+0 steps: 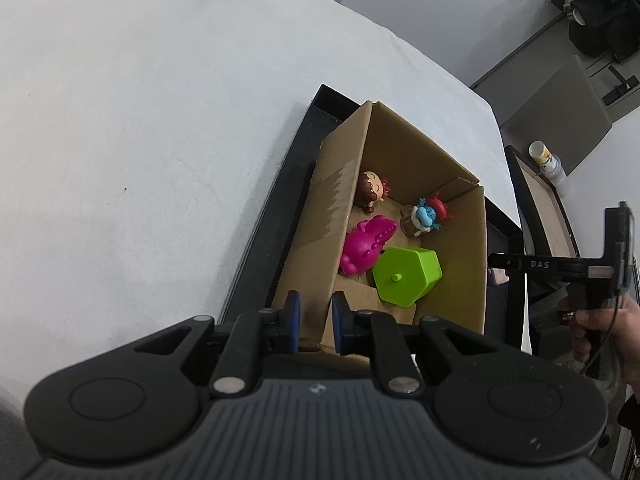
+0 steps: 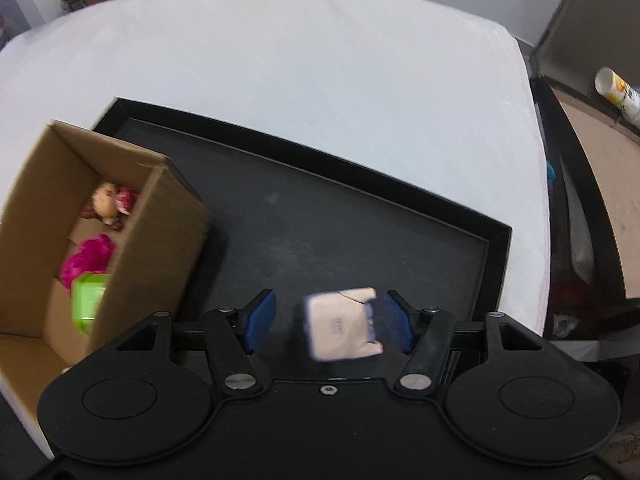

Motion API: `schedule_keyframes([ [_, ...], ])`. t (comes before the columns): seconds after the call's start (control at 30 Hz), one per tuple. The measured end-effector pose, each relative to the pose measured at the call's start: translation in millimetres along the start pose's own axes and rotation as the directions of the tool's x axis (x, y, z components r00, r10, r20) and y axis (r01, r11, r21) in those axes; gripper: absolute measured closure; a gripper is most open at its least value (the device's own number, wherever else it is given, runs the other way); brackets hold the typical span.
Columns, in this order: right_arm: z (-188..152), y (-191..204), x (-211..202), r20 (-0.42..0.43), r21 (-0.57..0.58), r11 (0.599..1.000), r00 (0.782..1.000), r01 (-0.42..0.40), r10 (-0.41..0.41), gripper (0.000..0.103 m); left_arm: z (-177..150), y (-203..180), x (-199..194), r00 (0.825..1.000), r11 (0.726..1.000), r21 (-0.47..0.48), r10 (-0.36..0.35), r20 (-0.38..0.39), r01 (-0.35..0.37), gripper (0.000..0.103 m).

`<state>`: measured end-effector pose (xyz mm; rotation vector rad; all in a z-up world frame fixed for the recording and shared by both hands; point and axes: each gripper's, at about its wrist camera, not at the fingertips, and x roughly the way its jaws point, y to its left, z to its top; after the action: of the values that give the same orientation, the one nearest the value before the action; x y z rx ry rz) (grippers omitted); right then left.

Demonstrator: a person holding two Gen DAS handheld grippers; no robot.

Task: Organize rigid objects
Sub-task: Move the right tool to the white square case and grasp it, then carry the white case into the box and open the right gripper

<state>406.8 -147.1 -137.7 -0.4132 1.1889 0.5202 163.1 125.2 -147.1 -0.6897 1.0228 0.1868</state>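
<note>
An open cardboard box (image 1: 440,184) stands at the left end of a black tray (image 2: 360,220). Inside it lie a pink crocodile toy (image 1: 366,246), a green hexagonal toy (image 1: 404,276), a brown-haired figurine (image 1: 370,192) and a blue figurine (image 1: 426,216). My left gripper (image 1: 316,320) is shut on the box's near wall. Over the tray's bare right part, my right gripper (image 2: 328,320) is open and points steeply down. A small white square block with a blue edge (image 2: 342,324) sits between its pads, close to the right pad and clear of the left one.
The tray lies on a white cloth-covered table (image 2: 320,60). Beyond the table's right edge stands a low wooden-topped stand (image 2: 608,200) with a white and yellow bottle (image 2: 618,94) on it. A hand (image 1: 600,332) grips the right gripper's handle beside the box.
</note>
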Motion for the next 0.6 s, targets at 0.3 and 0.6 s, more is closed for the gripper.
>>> schedule_keyframes([
  [0.3, -5, 5, 24, -0.07, -0.016, 1.0, 0.997, 0.02, -0.021, 0.052, 0, 2, 1, 1.0, 1.0, -0.004, -0.012, 0.0, 0.012, 0.088],
  [0.6, -5, 20, 8, -0.076, -0.058, 0.998, 0.997, 0.022, -0.027, 0.061, 1, 1, 1, 1.0, 1.0, -0.001, -0.009, -0.003, 0.009, 0.088],
])
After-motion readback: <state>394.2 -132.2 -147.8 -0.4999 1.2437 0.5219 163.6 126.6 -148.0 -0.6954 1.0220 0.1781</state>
